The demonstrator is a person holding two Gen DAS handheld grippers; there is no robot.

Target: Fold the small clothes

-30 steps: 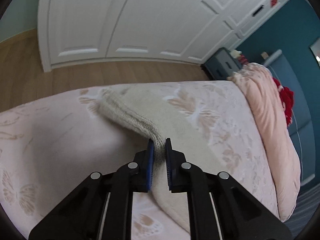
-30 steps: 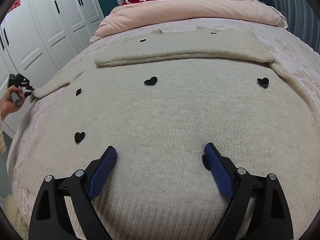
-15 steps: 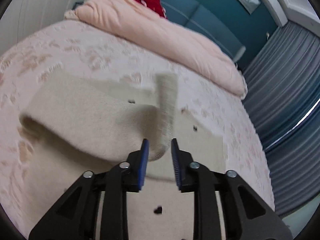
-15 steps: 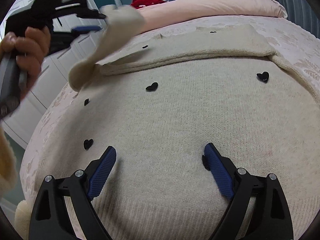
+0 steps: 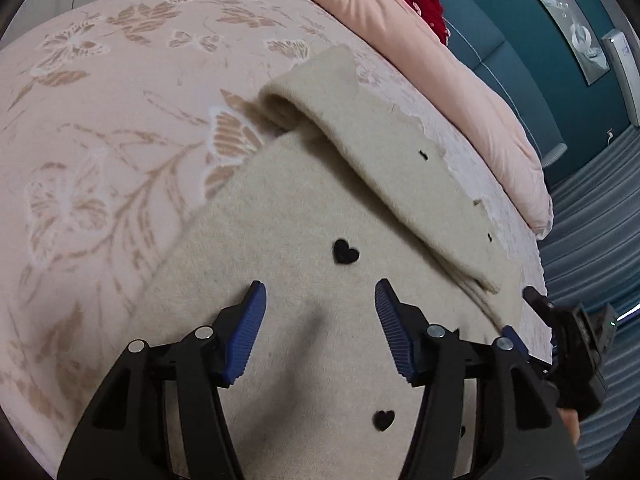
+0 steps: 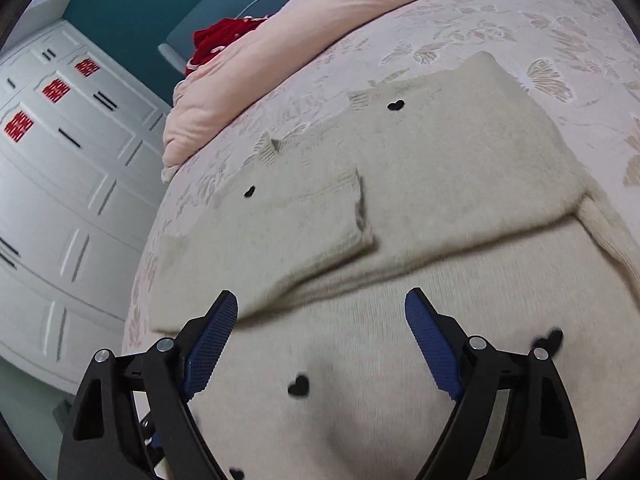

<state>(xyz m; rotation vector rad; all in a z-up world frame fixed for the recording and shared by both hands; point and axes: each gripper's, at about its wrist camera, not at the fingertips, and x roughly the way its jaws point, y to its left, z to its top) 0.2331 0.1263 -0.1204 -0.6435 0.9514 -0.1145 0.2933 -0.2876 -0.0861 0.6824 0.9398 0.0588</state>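
Lying flat on the pink floral bedspread [image 5: 100,128] is a cream knit sweater [image 5: 280,216] dotted with small black hearts [image 5: 346,251]. Both sleeves are folded in across its upper part; the left-side sleeve [image 6: 320,216] overlaps the other near the middle, cuff edge visible. The left gripper [image 5: 318,304] hangs just above the sweater body, jaws spread wide, nothing between them. The right gripper [image 6: 320,312] sits likewise over the body below the folded sleeves, jaws spread apart and empty. A pale pink duvet [image 6: 320,28] is bunched along the headboard end, with a red item [image 6: 218,40] behind it. White wardrobe doors [image 6: 60,168] stand beside the bed.
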